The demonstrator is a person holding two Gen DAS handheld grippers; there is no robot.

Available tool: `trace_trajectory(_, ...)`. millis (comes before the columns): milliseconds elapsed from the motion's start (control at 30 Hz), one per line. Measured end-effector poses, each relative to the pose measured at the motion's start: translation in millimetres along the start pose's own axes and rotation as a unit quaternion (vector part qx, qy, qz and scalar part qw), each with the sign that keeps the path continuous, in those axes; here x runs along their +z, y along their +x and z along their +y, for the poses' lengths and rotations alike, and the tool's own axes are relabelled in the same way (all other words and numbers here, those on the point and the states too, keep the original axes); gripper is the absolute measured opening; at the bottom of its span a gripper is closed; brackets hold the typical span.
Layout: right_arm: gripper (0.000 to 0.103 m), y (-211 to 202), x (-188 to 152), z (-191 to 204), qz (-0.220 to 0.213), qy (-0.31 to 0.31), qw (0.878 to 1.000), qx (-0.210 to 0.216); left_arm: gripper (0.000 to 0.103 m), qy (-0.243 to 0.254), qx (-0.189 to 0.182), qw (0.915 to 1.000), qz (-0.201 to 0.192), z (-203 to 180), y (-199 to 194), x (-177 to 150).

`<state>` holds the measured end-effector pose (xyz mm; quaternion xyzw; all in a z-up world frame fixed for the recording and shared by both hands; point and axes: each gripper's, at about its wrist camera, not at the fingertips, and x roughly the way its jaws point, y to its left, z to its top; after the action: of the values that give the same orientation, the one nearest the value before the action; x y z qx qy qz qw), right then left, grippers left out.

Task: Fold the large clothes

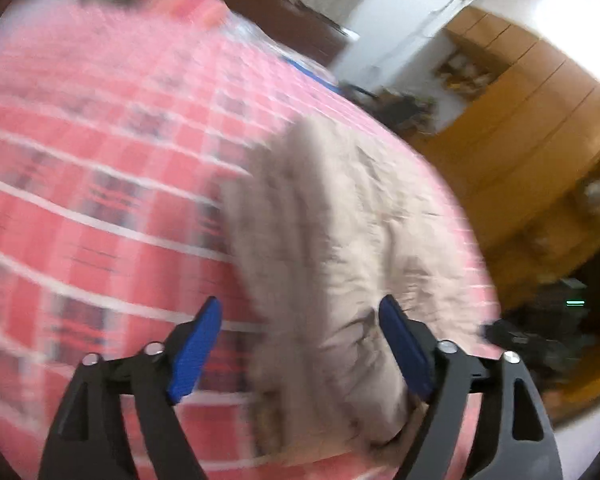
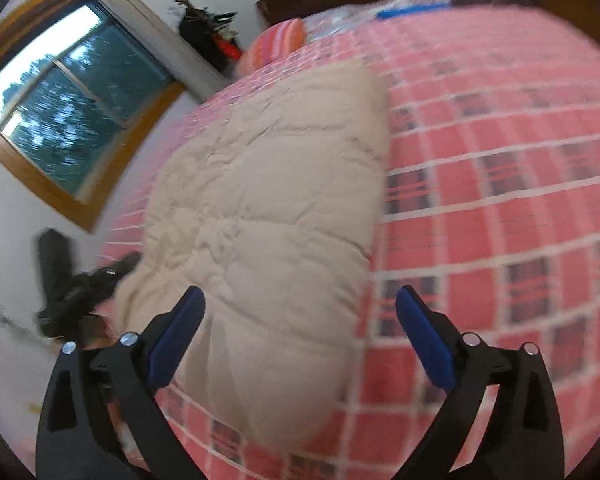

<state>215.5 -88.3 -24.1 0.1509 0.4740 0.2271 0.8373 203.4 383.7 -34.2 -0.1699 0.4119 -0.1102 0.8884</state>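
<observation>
Both grippers hang above the bed with jaws spread wide and nothing between them. The left gripper (image 1: 300, 344) hovers over the near end of the beige padded coat (image 1: 340, 240), which lies folded lengthwise on the pink checked bedspread (image 1: 100, 160). The right gripper (image 2: 300, 340) sits above the coat's (image 2: 260, 200) near right edge. Beside the coat a broad stretch of bedspread (image 2: 500, 200) lies bare. A striped pillow (image 2: 276, 40) rests beyond the coat's far end; a window (image 2: 72, 92) is on the wall past the coat's other edge.
</observation>
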Motion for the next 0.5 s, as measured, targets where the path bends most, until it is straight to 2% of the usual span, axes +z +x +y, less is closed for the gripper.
trace_trajectory(67,0.097,-11,-12,11,-0.006,-0.011,0.999,-0.043,0.09,0.024,0.047,0.9983,-0.025,-9,-21,-9)
trace_trajectory(200,0.097,-24,-36,26,-0.008,-0.013,0.996,-0.086,0.092,0.045,0.12,0.9912,-0.032,-28,-42,-31)
trace_trajectory(367,0.097,-32,-65,39,-0.025,-0.027,0.99,-0.133,0.092,0.054,0.149,0.9871,-0.025,-46,-52,-52)
trace_trajectory(500,0.097,-40,-79,49,-0.032,-0.033,0.987,-0.155,0.092,0.054,0.165,0.984,-0.041,-59,-64,-69)
